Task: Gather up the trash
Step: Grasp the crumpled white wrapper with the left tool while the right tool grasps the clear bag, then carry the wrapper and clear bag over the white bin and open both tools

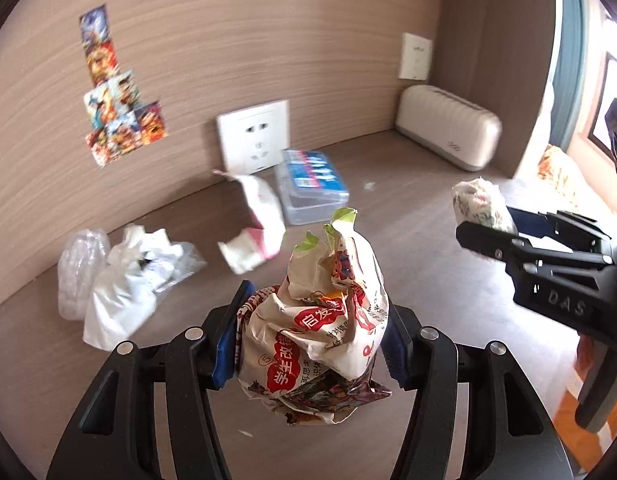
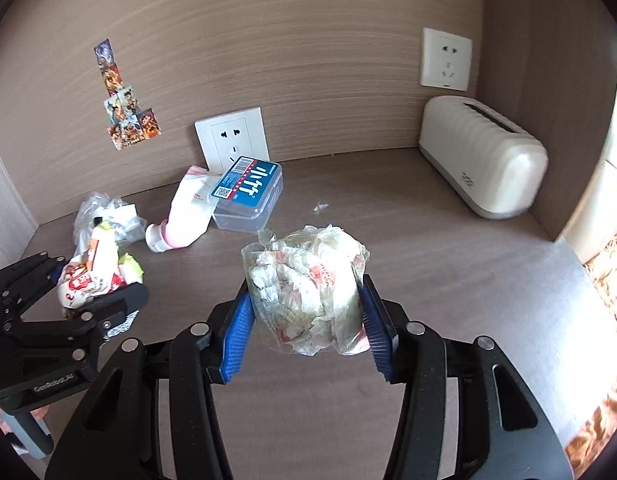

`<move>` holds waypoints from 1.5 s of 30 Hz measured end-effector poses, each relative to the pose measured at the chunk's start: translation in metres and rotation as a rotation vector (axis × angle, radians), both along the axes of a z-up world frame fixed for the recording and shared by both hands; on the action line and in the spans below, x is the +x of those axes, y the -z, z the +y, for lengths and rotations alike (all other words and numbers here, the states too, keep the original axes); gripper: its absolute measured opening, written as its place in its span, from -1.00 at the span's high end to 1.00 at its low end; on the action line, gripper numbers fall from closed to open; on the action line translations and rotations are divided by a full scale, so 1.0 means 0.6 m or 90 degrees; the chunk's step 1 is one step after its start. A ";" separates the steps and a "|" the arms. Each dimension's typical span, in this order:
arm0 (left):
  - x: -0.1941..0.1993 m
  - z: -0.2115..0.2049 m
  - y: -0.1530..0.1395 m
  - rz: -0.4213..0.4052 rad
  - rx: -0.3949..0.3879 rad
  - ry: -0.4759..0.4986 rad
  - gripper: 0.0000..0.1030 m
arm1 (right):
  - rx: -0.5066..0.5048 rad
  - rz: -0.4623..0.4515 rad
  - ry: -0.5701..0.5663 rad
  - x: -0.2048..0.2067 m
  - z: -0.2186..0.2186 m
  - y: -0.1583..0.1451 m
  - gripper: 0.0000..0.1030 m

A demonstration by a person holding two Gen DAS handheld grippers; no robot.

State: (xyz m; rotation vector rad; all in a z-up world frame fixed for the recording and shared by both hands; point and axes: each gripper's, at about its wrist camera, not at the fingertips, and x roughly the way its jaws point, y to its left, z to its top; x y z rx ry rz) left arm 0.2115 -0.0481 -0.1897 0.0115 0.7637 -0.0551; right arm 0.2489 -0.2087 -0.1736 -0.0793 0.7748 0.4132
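Above the brown wooden desk [image 2: 448, 264], the left gripper [image 1: 308, 336] pinches a crumpled red-and-white printed wrapper [image 1: 324, 320]. The right gripper [image 2: 306, 320] pinches a clear plastic bag [image 2: 308, 292] stuffed with crumpled paper. Near the back edge lies a clear lidded plastic box [image 2: 248, 196] with a blue label, contents unclear.

Bench [image 2: 448, 264] lies bare right of the clear plastic box [image 2: 248, 196] up to the white appliance [image 2: 484, 160]; bags [image 2: 108, 220] crowd its left

Each hand-held gripper, left [image 1: 310, 340] and right [image 2: 306, 328], is matte black plastic with silver round screws at the linkage joints, ribbed blue finger pads [image 2: 237, 338], and raised lettering moulded on its side.
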 end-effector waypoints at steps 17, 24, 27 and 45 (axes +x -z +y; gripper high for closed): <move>-0.136 -0.212 -0.015 -0.016 -0.014 0.146 -0.11 | -0.006 -0.002 0.111 -0.213 -0.177 -0.038 -0.01; -0.187 -0.285 -0.007 -0.009 -0.007 0.212 -0.11 | -0.007 0.001 0.172 -0.291 -0.239 -0.033 -0.01; -0.205 -0.316 0.001 -0.001 -0.007 0.245 -0.11 | -0.004 0.005 0.201 -0.320 -0.265 -0.028 -0.01; -0.273 -0.510 0.208 0.119 0.017 0.465 -0.11 | 0.017 0.104 0.383 -0.437 -0.408 0.148 -0.02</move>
